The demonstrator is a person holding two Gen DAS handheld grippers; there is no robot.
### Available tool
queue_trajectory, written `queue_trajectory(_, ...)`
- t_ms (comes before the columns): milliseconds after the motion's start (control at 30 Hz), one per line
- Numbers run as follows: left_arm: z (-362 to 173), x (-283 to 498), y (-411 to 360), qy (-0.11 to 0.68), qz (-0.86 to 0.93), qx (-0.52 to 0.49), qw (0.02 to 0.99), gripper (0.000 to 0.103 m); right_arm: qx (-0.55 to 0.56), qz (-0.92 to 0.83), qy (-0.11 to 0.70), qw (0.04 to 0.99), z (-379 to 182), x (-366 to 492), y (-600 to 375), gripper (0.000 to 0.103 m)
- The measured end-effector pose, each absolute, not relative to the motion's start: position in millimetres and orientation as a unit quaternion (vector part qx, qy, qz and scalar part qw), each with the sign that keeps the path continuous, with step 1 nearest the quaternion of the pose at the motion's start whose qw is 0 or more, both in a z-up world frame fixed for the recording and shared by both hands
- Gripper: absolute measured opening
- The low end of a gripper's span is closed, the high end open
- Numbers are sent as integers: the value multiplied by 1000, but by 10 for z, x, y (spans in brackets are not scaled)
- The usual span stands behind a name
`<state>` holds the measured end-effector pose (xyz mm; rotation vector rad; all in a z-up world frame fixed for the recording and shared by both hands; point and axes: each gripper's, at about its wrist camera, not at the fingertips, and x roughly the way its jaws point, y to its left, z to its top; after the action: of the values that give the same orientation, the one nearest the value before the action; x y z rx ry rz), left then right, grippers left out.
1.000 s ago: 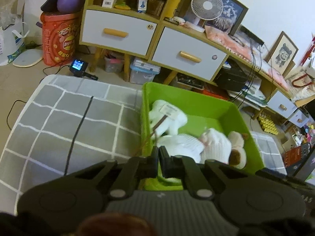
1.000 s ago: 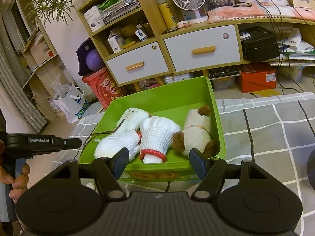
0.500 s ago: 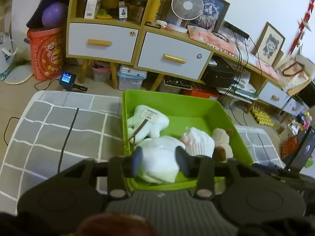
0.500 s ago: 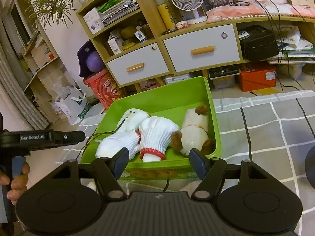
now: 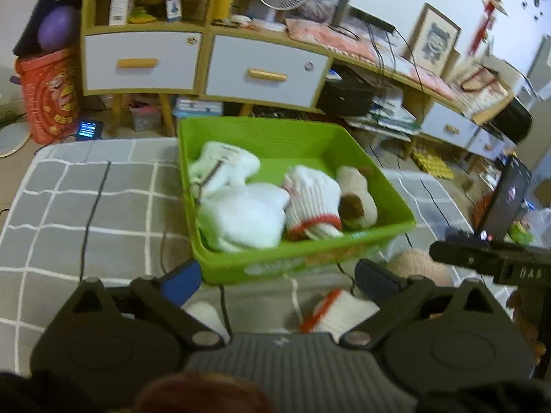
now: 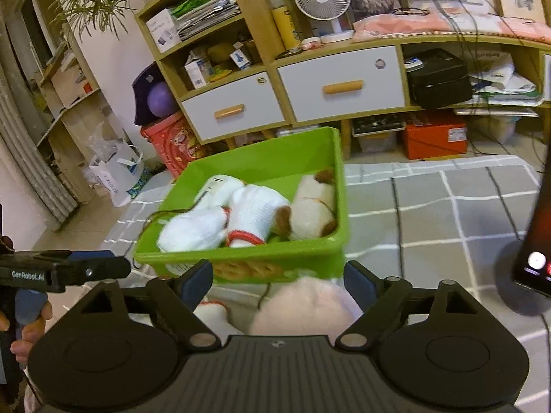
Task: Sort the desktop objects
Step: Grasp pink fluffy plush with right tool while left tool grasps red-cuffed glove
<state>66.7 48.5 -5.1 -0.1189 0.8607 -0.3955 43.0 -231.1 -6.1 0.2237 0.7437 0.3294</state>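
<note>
A green bin (image 5: 310,261) (image 6: 261,151) stands on the grey checked cloth and holds white knit gloves (image 5: 244,213) (image 6: 193,230) and a white-and-brown plush toy (image 5: 354,196) (image 6: 310,206). My left gripper (image 5: 279,278) is open and empty, just in front of the bin's near wall, above a red-cuffed white glove (image 5: 344,309) on the cloth. My right gripper (image 6: 277,277) is open, over a pale pink plush (image 6: 303,306) (image 5: 416,265) in front of the bin. The left gripper also shows in the right wrist view (image 6: 65,270).
A thin dark cable (image 5: 165,237) runs from the bin across the cloth (image 5: 86,206). A phone on a stand (image 6: 537,241) rises at the right. A shelf unit with white drawers (image 6: 337,86) stands behind, with boxes and a red tub (image 5: 51,93) on the floor.
My left gripper opened from shut and drew back from over the bin, leaving a white glove in it. My right gripper moved back a little; the pink plush now shows between its fingers.
</note>
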Motion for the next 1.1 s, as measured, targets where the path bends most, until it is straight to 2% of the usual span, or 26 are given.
queue_trajectory(1100, -437, 429, -164, 451, -275, 32, 849, 102, 112, 149, 401, 897, -408, 406, -2368, 89)
